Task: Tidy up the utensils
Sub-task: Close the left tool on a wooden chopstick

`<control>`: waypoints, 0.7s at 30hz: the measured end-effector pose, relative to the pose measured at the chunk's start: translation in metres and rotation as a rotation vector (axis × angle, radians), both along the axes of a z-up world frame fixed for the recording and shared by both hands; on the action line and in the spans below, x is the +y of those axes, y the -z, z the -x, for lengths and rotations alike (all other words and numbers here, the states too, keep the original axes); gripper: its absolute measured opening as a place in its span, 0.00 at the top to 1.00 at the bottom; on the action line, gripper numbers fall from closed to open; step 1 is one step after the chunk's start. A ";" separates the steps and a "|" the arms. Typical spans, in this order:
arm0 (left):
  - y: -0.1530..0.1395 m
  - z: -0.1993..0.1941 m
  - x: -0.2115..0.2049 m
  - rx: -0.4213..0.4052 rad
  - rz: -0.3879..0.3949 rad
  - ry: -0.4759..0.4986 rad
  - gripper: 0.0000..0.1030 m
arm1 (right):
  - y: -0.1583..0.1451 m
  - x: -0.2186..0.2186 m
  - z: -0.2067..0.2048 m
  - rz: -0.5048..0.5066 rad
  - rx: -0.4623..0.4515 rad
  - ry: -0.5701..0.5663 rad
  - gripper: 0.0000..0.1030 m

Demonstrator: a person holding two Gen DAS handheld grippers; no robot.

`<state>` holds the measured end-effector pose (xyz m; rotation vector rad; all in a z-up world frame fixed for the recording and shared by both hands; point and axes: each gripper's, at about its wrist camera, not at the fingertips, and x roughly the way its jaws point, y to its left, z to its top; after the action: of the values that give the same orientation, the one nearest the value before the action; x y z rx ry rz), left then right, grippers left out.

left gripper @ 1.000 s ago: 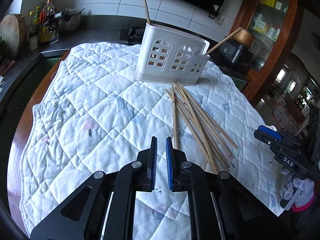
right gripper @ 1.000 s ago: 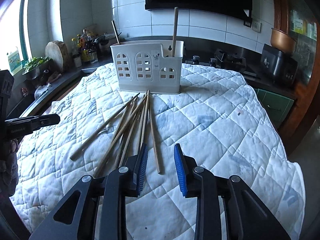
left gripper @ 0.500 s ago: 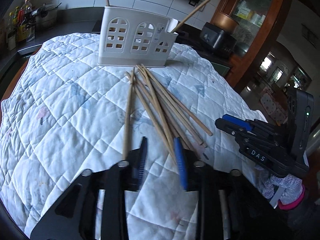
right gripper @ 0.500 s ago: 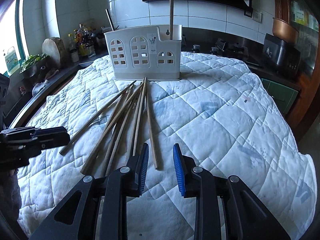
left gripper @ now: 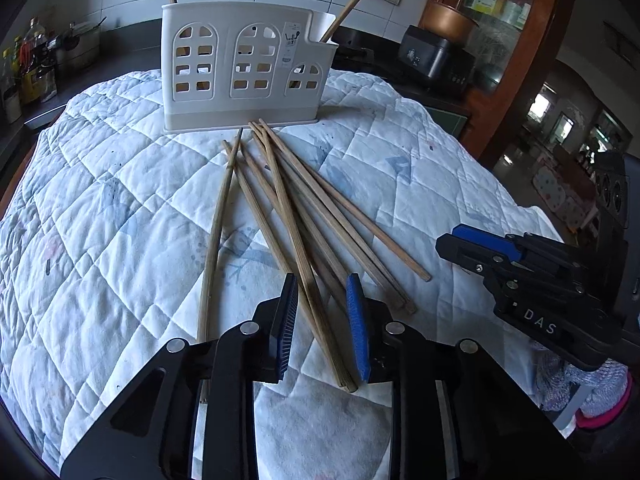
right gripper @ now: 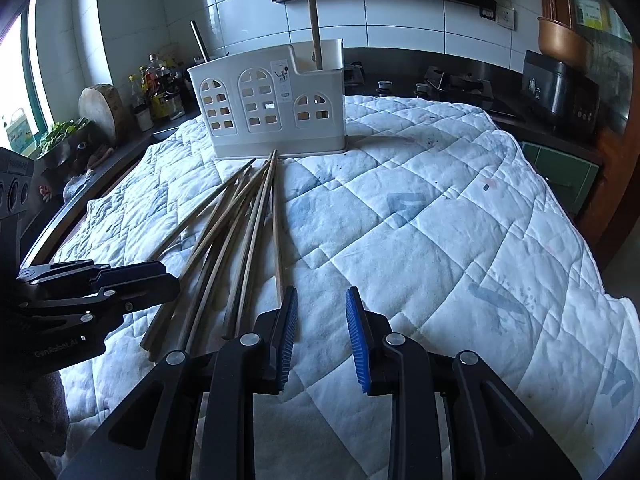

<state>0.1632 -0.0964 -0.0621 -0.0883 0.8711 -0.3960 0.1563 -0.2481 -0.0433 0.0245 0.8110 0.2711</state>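
Several wooden chopsticks [left gripper: 296,216] lie fanned on the white quilt in front of a white plastic utensil holder [left gripper: 244,68]. Two sticks stand in the holder. My left gripper [left gripper: 322,292] is open, with its jaws either side of the near ends of two or three chopsticks. My right gripper [right gripper: 321,304] is open and empty, just right of the chopsticks [right gripper: 248,224], with the holder [right gripper: 272,100] beyond. Each gripper shows in the other's view: the right gripper [left gripper: 476,242] and the left gripper [right gripper: 160,278].
The quilt [right gripper: 440,240] covers a table with rounded edges. A dark counter behind holds bottles [right gripper: 156,88], a chopping block [right gripper: 100,104], a stove [right gripper: 440,80] and a black appliance [right gripper: 560,88]. A wooden cabinet [left gripper: 500,20] stands at the right.
My left gripper has opened, swung right and moved forward over the chopsticks' near ends. My right gripper has moved a little closer to the table, still open.
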 end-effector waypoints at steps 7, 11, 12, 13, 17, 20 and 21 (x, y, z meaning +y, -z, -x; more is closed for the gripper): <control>0.007 -0.009 -0.006 0.021 -0.049 -0.008 0.85 | 0.002 0.000 -0.003 -0.009 0.007 -0.002 0.76; 0.006 -0.014 -0.007 0.028 -0.071 -0.009 0.86 | 0.003 0.000 -0.003 -0.016 0.007 -0.003 0.76; 0.006 -0.014 -0.007 0.031 -0.077 -0.009 0.87 | 0.003 0.000 -0.003 -0.017 0.008 -0.003 0.76; 0.006 -0.015 -0.008 0.032 -0.084 -0.007 0.88 | 0.003 0.000 -0.003 -0.017 0.009 -0.005 0.76; 0.006 -0.015 -0.012 0.031 -0.122 -0.005 0.89 | 0.004 0.001 -0.003 -0.016 0.009 -0.005 0.76; 0.006 -0.016 -0.011 0.032 -0.122 -0.015 0.90 | 0.004 0.001 -0.003 -0.016 0.009 -0.004 0.76; 0.005 -0.017 -0.010 0.033 -0.118 -0.016 0.91 | 0.004 0.001 -0.003 -0.017 0.009 -0.003 0.76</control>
<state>0.1798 -0.1063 -0.0675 0.0070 0.9240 -0.3278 0.1595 -0.2475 -0.0469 0.0403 0.8177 0.2803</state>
